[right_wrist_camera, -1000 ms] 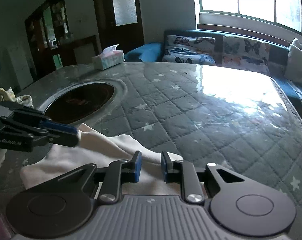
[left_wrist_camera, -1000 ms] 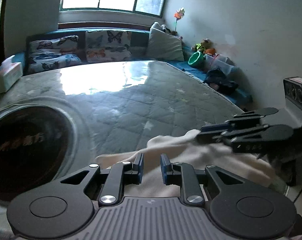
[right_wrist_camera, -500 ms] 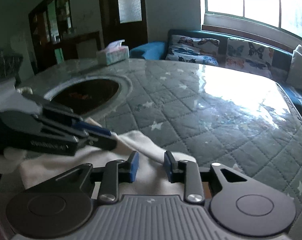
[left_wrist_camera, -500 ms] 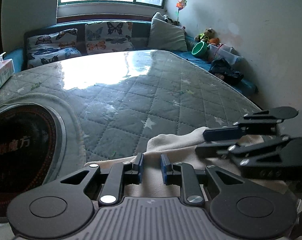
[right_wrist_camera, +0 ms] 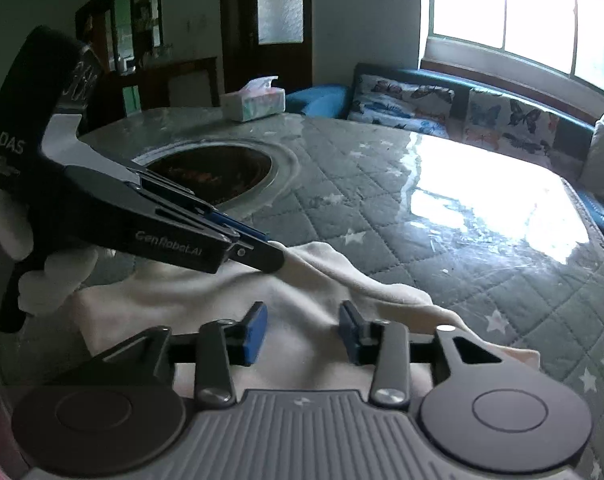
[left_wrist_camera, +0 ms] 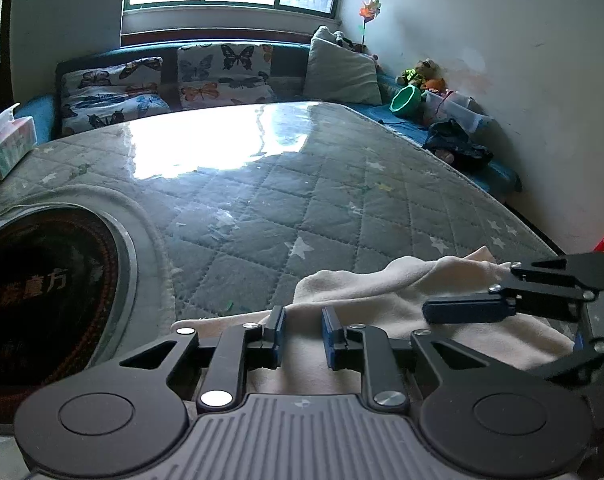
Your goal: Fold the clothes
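Note:
A cream garment (left_wrist_camera: pixel 385 292) lies bunched at the near edge of the quilted grey table (left_wrist_camera: pixel 302 200). My left gripper (left_wrist_camera: pixel 301 338) is over its near part with a narrow gap between the jaws; in the right wrist view (right_wrist_camera: pixel 262 252) its tips pinch a raised fold of the garment (right_wrist_camera: pixel 341 280). My right gripper (right_wrist_camera: pixel 302 334) is open over the cloth, nothing between its jaws. It also shows in the left wrist view (left_wrist_camera: pixel 469 306), above the garment's right part.
A round dark inset (left_wrist_camera: pixel 42 292) sits in the table at the left. A tissue box (right_wrist_camera: pixel 254 100) stands at the far edge. A bench with butterfly cushions (left_wrist_camera: pixel 222 76) and toys (left_wrist_camera: pixel 417 88) runs behind the table.
My right gripper has opened wider. My left gripper has moved right and lifted a fold of the garment. Both cameras have shifted closer over the cloth.

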